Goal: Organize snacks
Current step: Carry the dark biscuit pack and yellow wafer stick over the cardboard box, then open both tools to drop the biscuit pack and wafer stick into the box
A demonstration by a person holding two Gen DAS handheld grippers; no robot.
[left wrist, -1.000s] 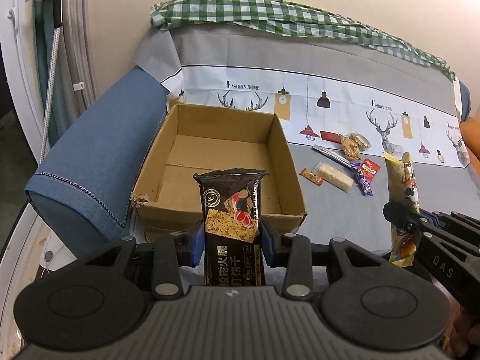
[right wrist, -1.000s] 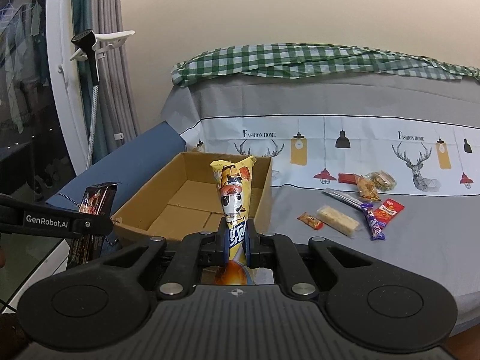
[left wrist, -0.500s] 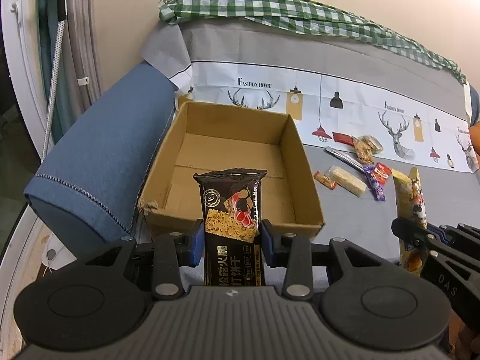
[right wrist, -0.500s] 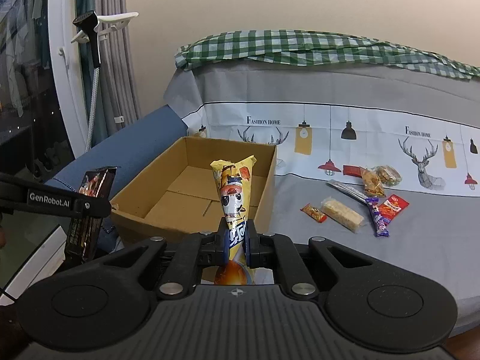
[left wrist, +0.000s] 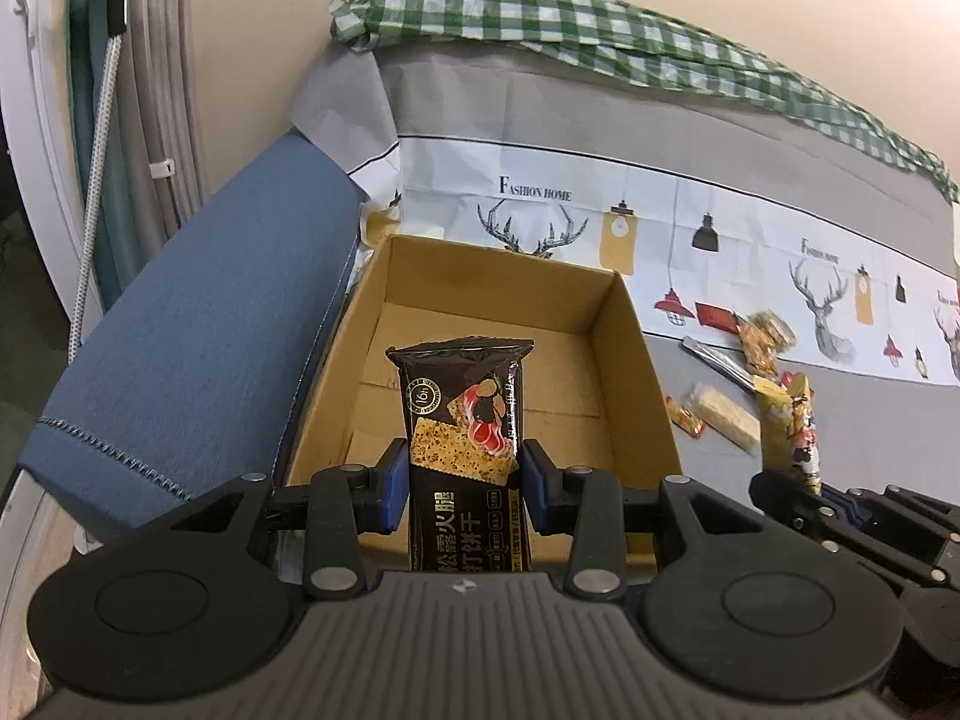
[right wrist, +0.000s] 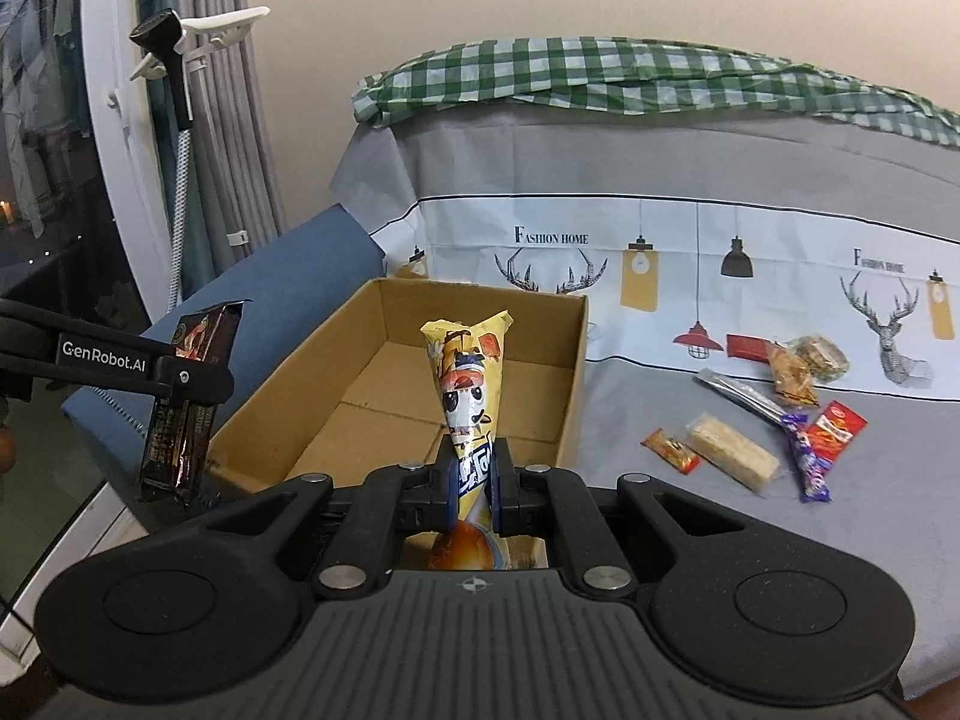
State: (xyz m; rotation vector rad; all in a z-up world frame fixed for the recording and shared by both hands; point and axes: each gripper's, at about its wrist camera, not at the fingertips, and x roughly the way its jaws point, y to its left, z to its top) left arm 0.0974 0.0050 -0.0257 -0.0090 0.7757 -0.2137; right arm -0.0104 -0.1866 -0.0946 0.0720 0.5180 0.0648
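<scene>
My left jaws [left wrist: 462,483] tilt downward and clench a dark cracker packet [left wrist: 462,420] upright by its two long edges, the blue pads [left wrist: 389,483] pressing each side. Its top rises in front of the open cardboard box [left wrist: 630,360], whose near wall sits just beyond my fingertips. My right jaws [right wrist: 474,480] point less steeply and are pinched tight on the narrow lower part of a yellow cone snack [right wrist: 465,384], which stands upright with its wide end topmost, also in front of the box [right wrist: 573,372].

The box rests on the grey sofa cover [right wrist: 870,480], against the blue armrest [left wrist: 198,330] at the seat's left edge. Its floor is bare cardboard and its top is open, so the room above it is clear. To the right of the box the seat is open grey cloth, then a loose cluster of snacks [right wrist: 762,414] lies toward the seat's back edge, well apart from both of my loads.

The left view looks down into the box and shows my right jaws [left wrist: 786,492] low at the right with the cone [left wrist: 786,426] poking up. The right view shows my left jaws [right wrist: 186,378] from the side at the far left, the dark packet [right wrist: 186,408] hanging before the armrest [right wrist: 288,288], plus a window frame [right wrist: 114,180] and curtain [right wrist: 240,120].
</scene>
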